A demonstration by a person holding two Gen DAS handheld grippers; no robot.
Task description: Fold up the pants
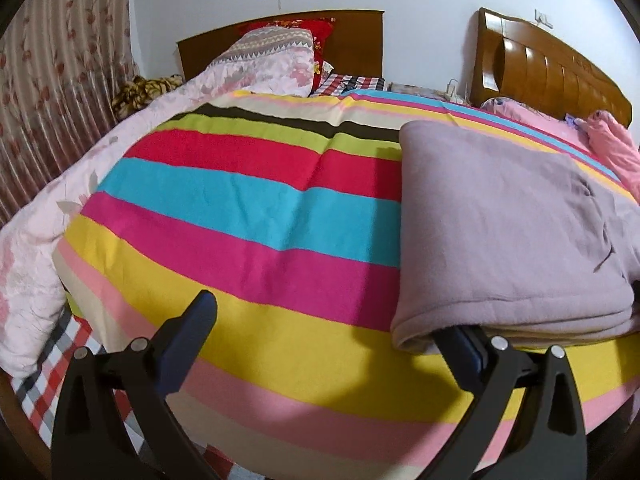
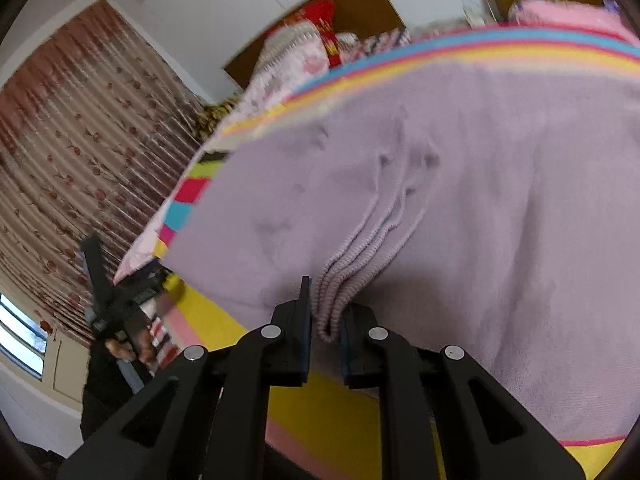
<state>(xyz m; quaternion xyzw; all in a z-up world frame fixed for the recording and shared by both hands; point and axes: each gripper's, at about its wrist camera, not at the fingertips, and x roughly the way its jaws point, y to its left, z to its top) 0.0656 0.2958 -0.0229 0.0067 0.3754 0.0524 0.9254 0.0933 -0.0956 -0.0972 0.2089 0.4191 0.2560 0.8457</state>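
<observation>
Mid-fold: my right gripper (image 2: 325, 330) pinches the pants (image 2: 460, 208) hem stack, left gripper (image 1: 332, 320) gapes wide, empty; next, carry the hem across.

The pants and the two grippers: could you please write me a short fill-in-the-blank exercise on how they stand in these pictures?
1. The folded pants are ____ in colour.
2. The right gripper is shut on the ribbed ____ of the pants.
3. The left gripper has its jaws wide ____.
4. The pants lie on a ____ blanket.

Missing words: lilac; waistband; open; striped
</observation>
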